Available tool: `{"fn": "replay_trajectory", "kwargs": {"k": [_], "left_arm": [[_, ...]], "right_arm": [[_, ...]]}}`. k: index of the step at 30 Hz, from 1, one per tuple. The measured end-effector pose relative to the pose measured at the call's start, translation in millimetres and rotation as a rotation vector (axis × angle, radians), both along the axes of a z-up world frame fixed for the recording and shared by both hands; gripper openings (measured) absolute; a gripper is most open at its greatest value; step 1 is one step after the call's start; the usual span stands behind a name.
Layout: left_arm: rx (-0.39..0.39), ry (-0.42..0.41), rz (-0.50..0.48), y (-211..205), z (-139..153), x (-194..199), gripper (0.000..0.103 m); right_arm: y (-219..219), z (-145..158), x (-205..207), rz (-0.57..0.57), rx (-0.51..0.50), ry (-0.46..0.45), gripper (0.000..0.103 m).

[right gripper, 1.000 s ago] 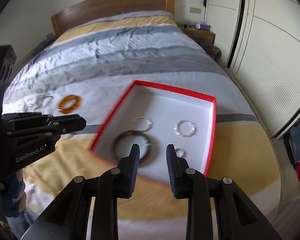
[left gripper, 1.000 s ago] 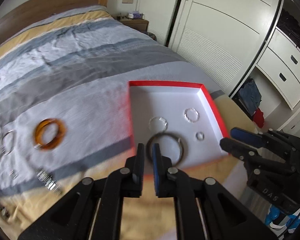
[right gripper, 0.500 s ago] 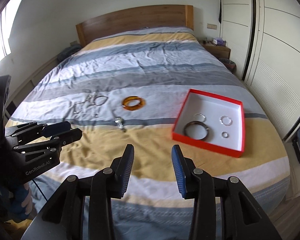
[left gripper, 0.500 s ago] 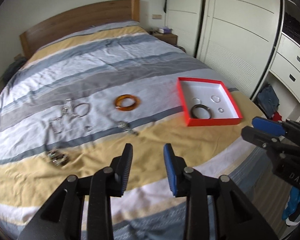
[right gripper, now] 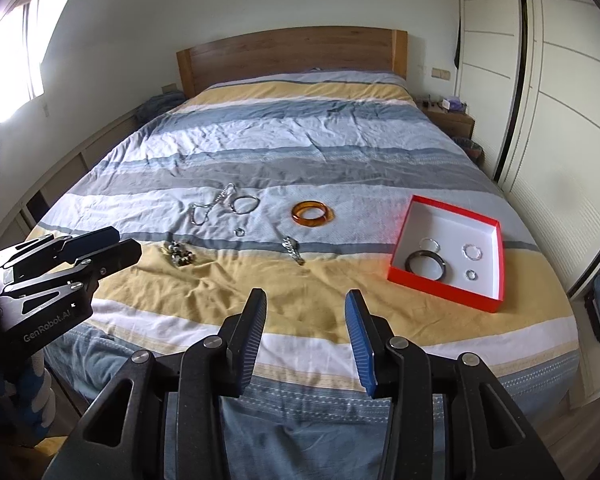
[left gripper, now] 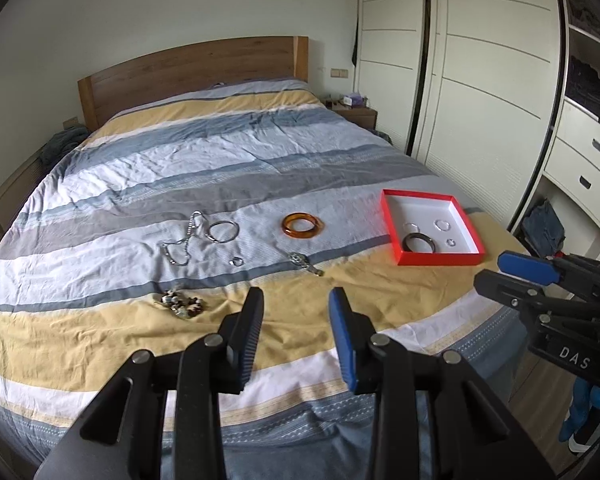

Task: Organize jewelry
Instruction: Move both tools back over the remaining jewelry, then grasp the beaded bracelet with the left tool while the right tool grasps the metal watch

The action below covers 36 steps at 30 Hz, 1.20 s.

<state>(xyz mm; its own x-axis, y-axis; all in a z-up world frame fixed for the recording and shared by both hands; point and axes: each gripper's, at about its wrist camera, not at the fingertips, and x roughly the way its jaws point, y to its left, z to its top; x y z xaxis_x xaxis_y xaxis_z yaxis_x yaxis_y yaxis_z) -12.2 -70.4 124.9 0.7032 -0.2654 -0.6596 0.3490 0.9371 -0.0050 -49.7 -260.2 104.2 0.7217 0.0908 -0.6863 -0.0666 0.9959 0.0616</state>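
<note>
A red box with a white inside point(left gripper: 396, 236) point(right gripper: 488, 224) lies on the bed at the right. In it are a dark bangle point(left gripper: 419, 243) point(right gripper: 425, 265) and three small silver rings. On the bedspread lie an amber bangle point(left gripper: 302, 225) point(right gripper: 313, 213), a silver hoop and chain point(left gripper: 204, 232) point(right gripper: 224, 203), a small ring point(right gripper: 239, 232), a watch-like link piece point(left gripper: 305, 262) point(right gripper: 293, 249) and a bead bracelet point(left gripper: 181, 304) point(right gripper: 181, 256). My left gripper point(left gripper: 296, 300) and right gripper point(right gripper: 306, 300) are both open, empty, held back over the bed's foot.
The bed point(left gripper: 180, 168) has a wooden headboard point(right gripper: 292, 52). White wardrobe doors point(left gripper: 480, 80) and drawers point(left gripper: 580, 168) stand to the right, with a nightstand point(right gripper: 448, 118) beside the bed. A window point(right gripper: 12, 68) is at the left.
Both grippers have pulled back from close above the red box to the foot of the bed. The left gripper has gone from nearly shut to open. The dark bangle stays in the box.
</note>
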Motion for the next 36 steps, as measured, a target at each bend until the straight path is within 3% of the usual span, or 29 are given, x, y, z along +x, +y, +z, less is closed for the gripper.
{"fn": "replay_trajectory", "kwargs": {"k": [12, 20, 29, 36], "left_arm": [[-0.040, -0.017, 0.058, 42.6, 1.0, -1.4, 0.039], [-0.059, 0.034, 0.094, 61.0, -16.7, 18.7, 0.040], [-0.120, 0.147, 0.224, 121.4, -67.1, 62.8, 0.049], [-0.145, 0.246, 0.331, 156.4, -110.8, 101.9, 0.052]], "right_arm": [[34.0, 7.1, 5.7, 0.030, -0.039, -0.005, 0.049], [46.5, -5.6, 30.8, 0.063, -0.044, 0.021, 0.053], [45.0, -41.9, 75.5, 0.101, -0.019, 0.080, 0.058], [38.0, -91.7, 131.0, 0.131, 0.023, 0.145, 0.059]]}}
